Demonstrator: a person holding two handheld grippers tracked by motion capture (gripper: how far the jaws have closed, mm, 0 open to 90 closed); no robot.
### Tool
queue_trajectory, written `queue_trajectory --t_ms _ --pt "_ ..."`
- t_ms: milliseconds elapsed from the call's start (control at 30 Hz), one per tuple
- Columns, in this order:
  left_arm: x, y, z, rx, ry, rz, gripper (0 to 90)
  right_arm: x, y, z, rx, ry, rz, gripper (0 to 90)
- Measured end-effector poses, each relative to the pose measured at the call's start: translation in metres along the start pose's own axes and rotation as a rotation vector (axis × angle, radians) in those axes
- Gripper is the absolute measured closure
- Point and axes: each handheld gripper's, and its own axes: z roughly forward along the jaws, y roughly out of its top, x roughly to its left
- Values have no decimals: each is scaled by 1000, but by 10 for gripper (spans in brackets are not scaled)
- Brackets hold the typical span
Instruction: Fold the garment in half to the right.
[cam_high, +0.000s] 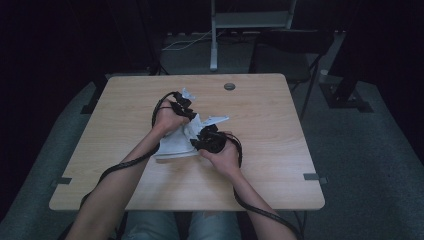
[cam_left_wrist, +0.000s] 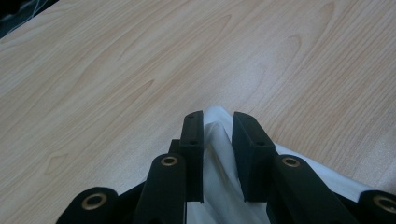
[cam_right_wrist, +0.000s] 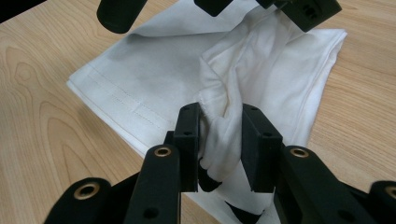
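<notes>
A white cloth (cam_high: 172, 145) lies partly folded on the wooden table (cam_high: 260, 150), with its far part pulled up off the surface. My left gripper (cam_high: 186, 107) holds a raised fold near the cloth's far edge; in the left gripper view the cloth (cam_left_wrist: 217, 154) fills the narrow gap between the jaws of the left gripper (cam_left_wrist: 217, 121), its tip poking past them. My right gripper (cam_high: 201, 137) grips a twisted bunch nearer the person. The right gripper view has that bunch (cam_right_wrist: 219, 140) pinched between the jaws of the right gripper (cam_right_wrist: 220, 116), and the rest of the cloth (cam_right_wrist: 154, 70) spread flat beyond.
A small round dark grommet (cam_high: 229, 86) sits near the table's far edge. Bare wood surrounds the cloth on all sides. Beyond the table stand a chair (cam_high: 285, 55) and a metal stand (cam_high: 214, 45) on dark floor.
</notes>
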Motion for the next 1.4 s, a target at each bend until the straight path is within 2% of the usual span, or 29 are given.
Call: queue_trajectory --t_ms 1100,1400 --pt "-5 2 5 -34 -4 -7 639 -5 -5 -4 4 -36 16 643" --pt "-8 2 7 -57 -1 -11 574 -8 -9 -7 3 -48 24 621"
